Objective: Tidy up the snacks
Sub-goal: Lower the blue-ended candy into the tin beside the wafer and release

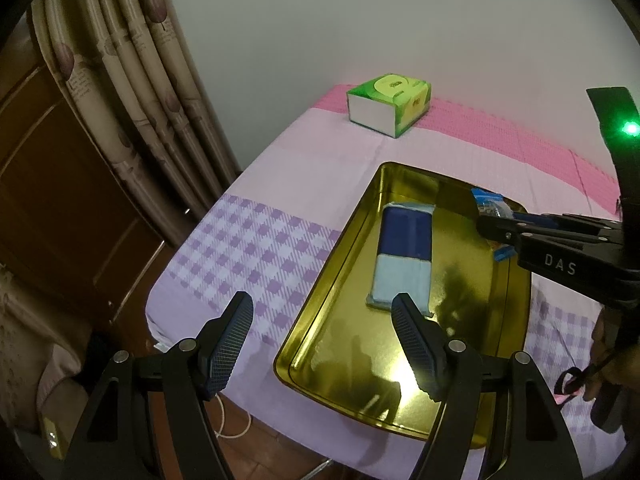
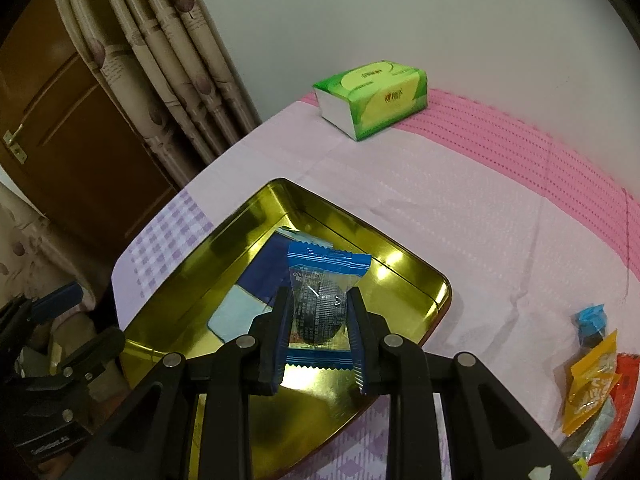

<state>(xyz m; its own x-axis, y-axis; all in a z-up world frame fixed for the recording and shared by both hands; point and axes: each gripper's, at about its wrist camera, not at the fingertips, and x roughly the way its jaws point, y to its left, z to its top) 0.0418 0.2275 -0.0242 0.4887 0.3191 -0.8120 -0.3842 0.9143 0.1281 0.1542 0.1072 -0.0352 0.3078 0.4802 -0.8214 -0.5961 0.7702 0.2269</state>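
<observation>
A gold metal tray (image 1: 320,304) (image 2: 192,292) lies on the cloth-covered table. A dark blue and light blue packet (image 1: 402,256) (image 2: 240,304) lies flat in it. My right gripper (image 2: 318,316) is shut on a blue-edged clear snack packet (image 2: 320,300) with a dark round snack inside, held above the tray; it shows in the left wrist view (image 1: 490,206) over the tray's far right side. My left gripper (image 1: 322,312) is open and empty over the tray's near left edge. More snack packets (image 2: 592,384) lie at the table's right.
A green tissue pack (image 1: 390,104) (image 2: 372,96) stands at the back of the table near the wall. Curtains (image 1: 132,92) and a brown door (image 2: 60,120) are to the left. The table's left edge drops to the floor.
</observation>
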